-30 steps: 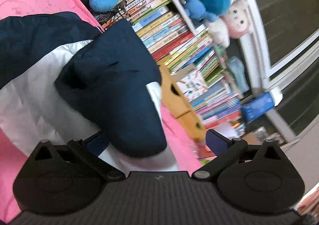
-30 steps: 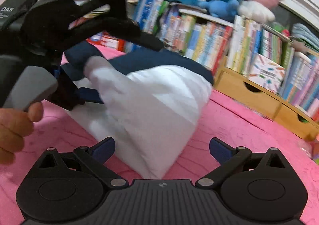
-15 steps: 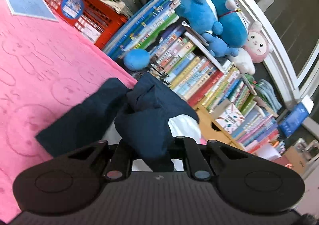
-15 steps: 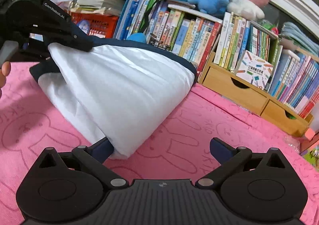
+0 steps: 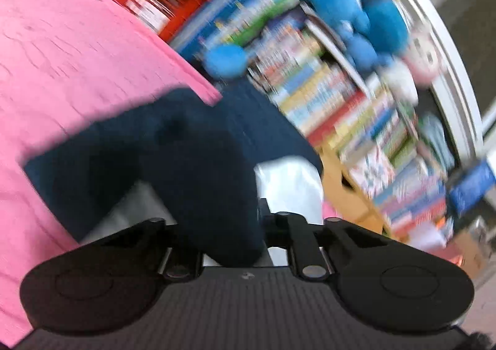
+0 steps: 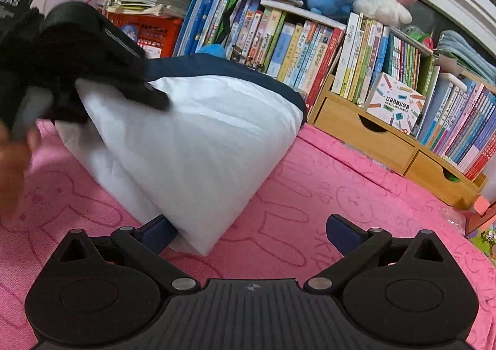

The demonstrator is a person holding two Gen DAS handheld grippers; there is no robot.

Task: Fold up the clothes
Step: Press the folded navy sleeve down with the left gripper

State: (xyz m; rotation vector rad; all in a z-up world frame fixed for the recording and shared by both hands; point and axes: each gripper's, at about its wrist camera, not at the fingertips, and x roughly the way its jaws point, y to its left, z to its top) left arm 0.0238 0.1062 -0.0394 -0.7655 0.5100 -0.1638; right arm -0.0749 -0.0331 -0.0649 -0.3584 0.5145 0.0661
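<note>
The navy-and-white garment (image 6: 198, 145) lies bunched on the pink rabbit-print cloth (image 6: 356, 195), in front of the bookshelf (image 6: 310, 43). The left gripper (image 5: 229, 235) has its fingers drawn close together on a navy fold, which hangs between them; that view is blurred, so the grip looks firm but is hard to confirm. The right gripper (image 6: 248, 229) hangs with fingers spread wide, the white corner lying against its left finger (image 6: 156, 230). Only the right view shows the left gripper (image 6: 93, 71) pinching the garment's top.
</note>
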